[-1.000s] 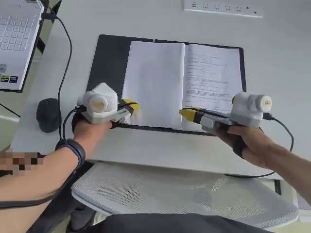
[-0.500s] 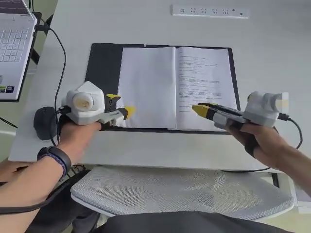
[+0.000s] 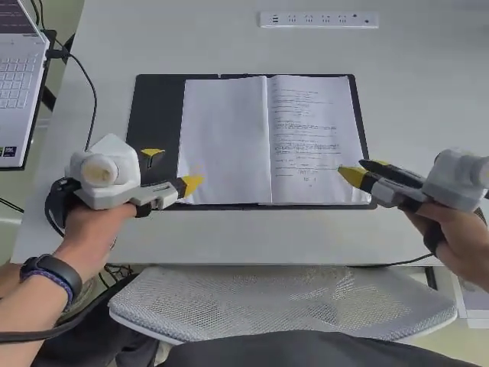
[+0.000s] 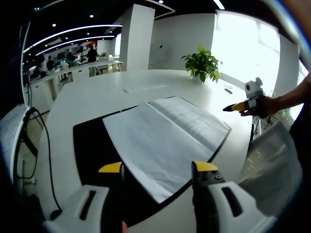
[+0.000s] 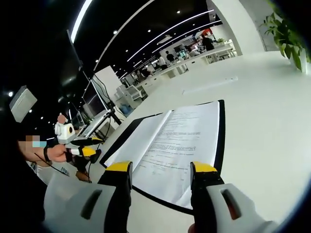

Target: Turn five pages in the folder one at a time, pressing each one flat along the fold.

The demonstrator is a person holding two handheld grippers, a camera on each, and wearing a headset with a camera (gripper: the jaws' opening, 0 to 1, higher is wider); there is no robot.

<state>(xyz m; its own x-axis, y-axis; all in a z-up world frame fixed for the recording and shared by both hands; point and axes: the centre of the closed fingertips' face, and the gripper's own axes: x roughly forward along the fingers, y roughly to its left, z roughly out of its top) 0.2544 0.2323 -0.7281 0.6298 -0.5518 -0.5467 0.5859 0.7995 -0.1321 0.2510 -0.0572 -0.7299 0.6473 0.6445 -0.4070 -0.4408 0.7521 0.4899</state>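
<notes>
The black folder (image 3: 157, 115) lies open and flat on the white desk. Its left page (image 3: 225, 138) is blank and its right page (image 3: 309, 130) carries printed text. My left gripper (image 3: 172, 168) hovers open off the folder's lower left corner, with nothing between its yellow-tipped jaws (image 4: 158, 167). My right gripper (image 3: 363, 170) hangs open just beyond the printed page's lower right corner, holding nothing (image 5: 161, 167). Neither gripper touches the paper. The same folder (image 4: 160, 136) stretches ahead in the left gripper view, and the printed page (image 5: 184, 141) lies ahead in the right gripper view.
A laptop (image 3: 15, 69) sits at the far left with a black cable (image 3: 84, 76) running past it. A white power strip (image 3: 318, 19) lies at the desk's back edge. A white mesh chair seat (image 3: 283, 298) is below the desk front. A potted plant (image 4: 202, 65) stands further off.
Both grippers have drawn outward from the folder's lower edge, the left to the left and the right to the right. The left jaws have spread apart. The pages lie as before.
</notes>
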